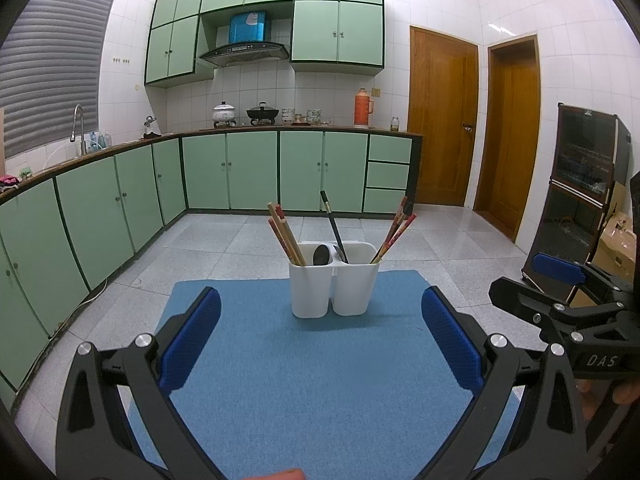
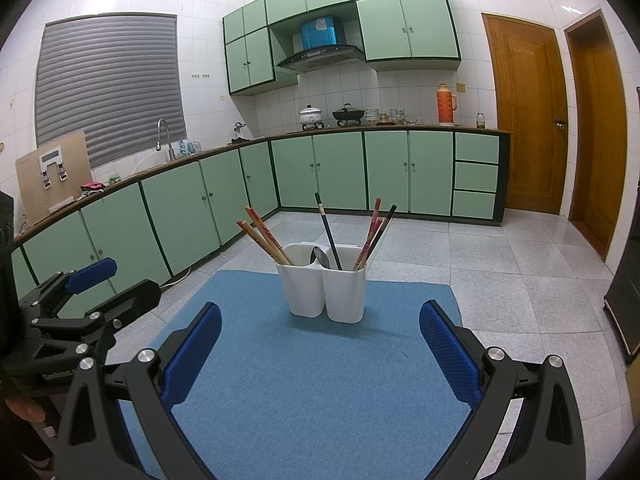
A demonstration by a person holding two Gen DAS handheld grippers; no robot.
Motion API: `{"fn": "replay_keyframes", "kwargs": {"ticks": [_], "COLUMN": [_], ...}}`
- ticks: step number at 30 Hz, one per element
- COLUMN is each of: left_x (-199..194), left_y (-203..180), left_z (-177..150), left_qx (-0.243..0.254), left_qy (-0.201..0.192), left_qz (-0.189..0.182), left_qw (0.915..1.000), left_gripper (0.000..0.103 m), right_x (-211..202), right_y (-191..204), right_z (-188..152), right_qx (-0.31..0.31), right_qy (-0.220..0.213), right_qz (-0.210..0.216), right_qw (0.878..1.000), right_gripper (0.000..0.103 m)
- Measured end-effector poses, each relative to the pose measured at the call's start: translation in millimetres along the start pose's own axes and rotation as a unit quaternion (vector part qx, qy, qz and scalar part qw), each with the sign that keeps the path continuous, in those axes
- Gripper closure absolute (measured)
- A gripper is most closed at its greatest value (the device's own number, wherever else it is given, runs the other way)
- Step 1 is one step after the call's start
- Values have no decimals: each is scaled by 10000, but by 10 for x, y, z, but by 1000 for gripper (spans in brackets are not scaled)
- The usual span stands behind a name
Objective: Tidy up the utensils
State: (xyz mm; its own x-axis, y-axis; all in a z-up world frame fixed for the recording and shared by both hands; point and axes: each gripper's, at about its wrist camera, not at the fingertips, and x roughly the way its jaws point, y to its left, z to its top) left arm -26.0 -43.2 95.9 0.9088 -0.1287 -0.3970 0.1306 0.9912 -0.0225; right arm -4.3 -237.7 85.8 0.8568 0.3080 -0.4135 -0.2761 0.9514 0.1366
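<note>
Blue mat (image 1: 320, 360), white two-compartment holder (image 1: 334, 288) with chopsticks (image 1: 286, 238), spoon (image 1: 320, 255), both jaws apart

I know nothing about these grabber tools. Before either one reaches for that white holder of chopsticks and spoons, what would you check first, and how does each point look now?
1. Left gripper jaws open and empty: ok.
2. Right gripper jaws open and empty: ok.
3. White plastic two-compartment holder upright on the blue felt mat: ok.
4. Mat between grippers and holder free of obstacles: ok.
5. Utensils sorted by type: not ok; wooden red-tipped chopsticks lean in both compartments.
6. Black spoon easy to grip: cannot tell.
</note>
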Motion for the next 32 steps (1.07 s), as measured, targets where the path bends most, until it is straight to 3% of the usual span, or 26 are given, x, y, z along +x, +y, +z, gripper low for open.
{"fn": "replay_keyframes", "kwargs": {"ticks": [32], "left_x": [-16], "left_y": [-10], "left_z": [-35], "left_qx": [-81], "left_qy": [81], "left_qz": [53], "left_qw": [9999], "left_gripper": [6], "right_x": [42], "right_y": [-48], "right_z": [-37], "right_qx": [1], "right_qy": [24], "right_qz": [-25], "right_qw": [10000], "right_gripper": [6]}}
